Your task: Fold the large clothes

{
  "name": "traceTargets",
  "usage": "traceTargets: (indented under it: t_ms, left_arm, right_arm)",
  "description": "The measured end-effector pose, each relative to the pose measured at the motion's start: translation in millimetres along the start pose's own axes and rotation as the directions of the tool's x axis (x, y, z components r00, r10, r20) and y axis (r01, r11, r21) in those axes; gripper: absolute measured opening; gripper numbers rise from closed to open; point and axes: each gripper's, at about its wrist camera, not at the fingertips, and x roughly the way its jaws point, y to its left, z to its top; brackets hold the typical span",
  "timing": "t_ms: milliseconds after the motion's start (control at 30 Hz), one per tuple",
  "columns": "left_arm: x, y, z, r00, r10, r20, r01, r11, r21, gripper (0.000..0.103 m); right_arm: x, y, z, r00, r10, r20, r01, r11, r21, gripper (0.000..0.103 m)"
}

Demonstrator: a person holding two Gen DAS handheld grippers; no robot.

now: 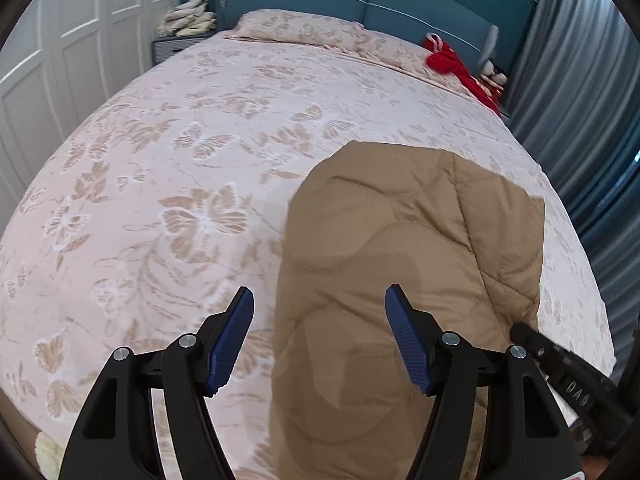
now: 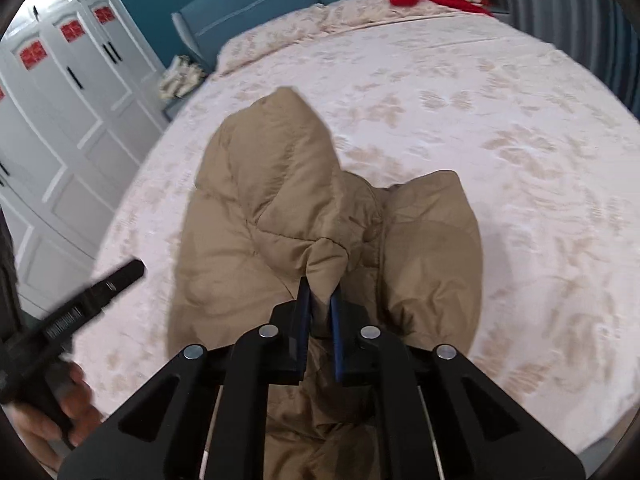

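Note:
A tan quilted jacket (image 1: 400,248) lies on the floral bedspread (image 1: 180,160), partly folded. My left gripper (image 1: 319,300) is open and empty, hovering over the jacket's left edge. My right gripper (image 2: 320,288) is shut on a pinched fold of the jacket (image 2: 280,200) and lifts it, so the fabric bunches up in front of the fingers. The right gripper's body shows at the lower right of the left wrist view (image 1: 568,368). The left gripper's body shows at the left of the right wrist view (image 2: 80,304), held by a hand.
A red garment (image 1: 456,64) lies by the pillows near the blue headboard (image 1: 360,4). White wardrobe doors (image 2: 60,92) stand on the left. Grey curtains (image 1: 580,80) hang on the right. A nightstand with folded cloth (image 1: 188,20) is at the far left.

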Motion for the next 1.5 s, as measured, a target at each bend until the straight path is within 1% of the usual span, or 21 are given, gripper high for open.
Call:
traceTargets:
  t_ms: [133,300,433,533,767,1067,1500]
  left_arm:
    - [16,-23,-12,0.999,-0.012,-0.038,0.013,0.999,0.043,0.065]
    - [42,-38,-25,0.994,-0.021,-0.109,0.027,0.998,0.053,0.066]
    - [53,-48,-35,0.996,0.032,-0.088,-0.023,0.995,0.102,0.066]
    - [58,-55,-41,0.995,0.064,-0.075,-0.053,0.989,0.136,0.067]
    - [72,-64,-48,0.992,0.114,-0.056,-0.103,0.980,0.172,0.070]
    - [84,-70,-54,0.988,0.152,-0.038,-0.142,0.971,0.191,0.072]
    - [95,-73,-57,0.984,0.175,-0.028,-0.167,0.966,0.195,0.075]
  right_arm:
    - [8,-24,-17,0.999,-0.030,-0.030,0.031,0.999,0.035,0.008]
    - [26,-48,-28,0.998,-0.046,-0.049,0.049,0.996,0.076,0.010]
    - [40,-60,-37,0.997,-0.046,-0.065,0.052,0.993,0.102,0.010]
    - [49,-62,-43,0.996,-0.055,-0.072,0.062,0.993,0.100,0.010]
    - [65,-67,-49,0.995,-0.052,-0.086,0.062,0.991,0.117,0.010]
    - [74,-72,-57,0.995,-0.050,-0.083,0.060,0.990,0.126,0.010]
    - [82,-81,-57,0.997,-0.037,-0.068,0.047,0.988,0.147,0.009]
